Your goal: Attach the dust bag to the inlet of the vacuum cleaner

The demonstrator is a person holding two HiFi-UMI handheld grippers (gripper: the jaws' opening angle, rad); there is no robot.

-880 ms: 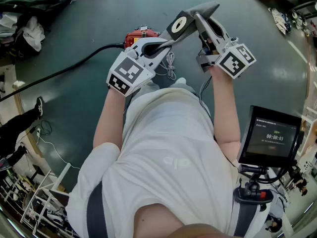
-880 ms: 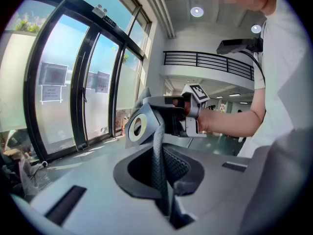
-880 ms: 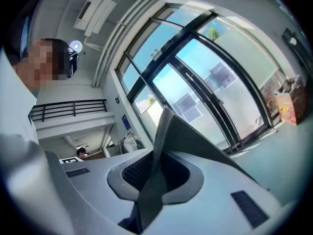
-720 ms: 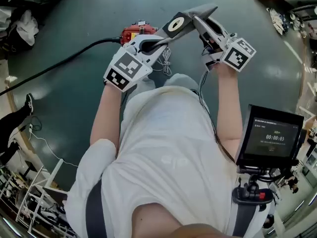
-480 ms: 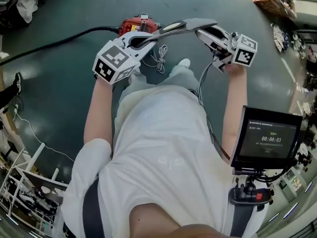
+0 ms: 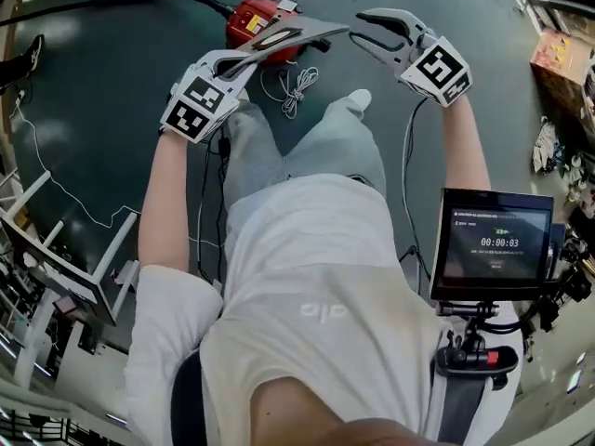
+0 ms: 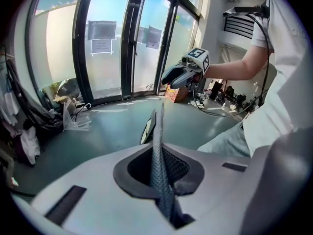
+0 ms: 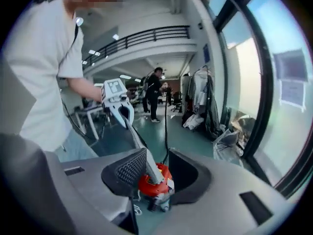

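Note:
The dust bag is a flat grey bag with a card collar and a round hole. My left gripper is shut on its near end and holds it out level, just over the red vacuum cleaner on the floor. In the left gripper view the bag shows edge-on, pinched between the jaws. My right gripper stands open at the bag's far end, its pads not pressing on it. The right gripper view shows the vacuum cleaner through the open jaws, with the bag running up to the left gripper.
A black hose runs left from the vacuum cleaner. A coiled white cord lies beside my legs. A monitor hangs at my right hip. A metal rack stands at the left and a cardboard box at the right.
Both grippers have carried the bag toward the vacuum cleaner, and it now lies flatter and over it. The right gripper, earlier at the bag's far corner, has come slightly off it.

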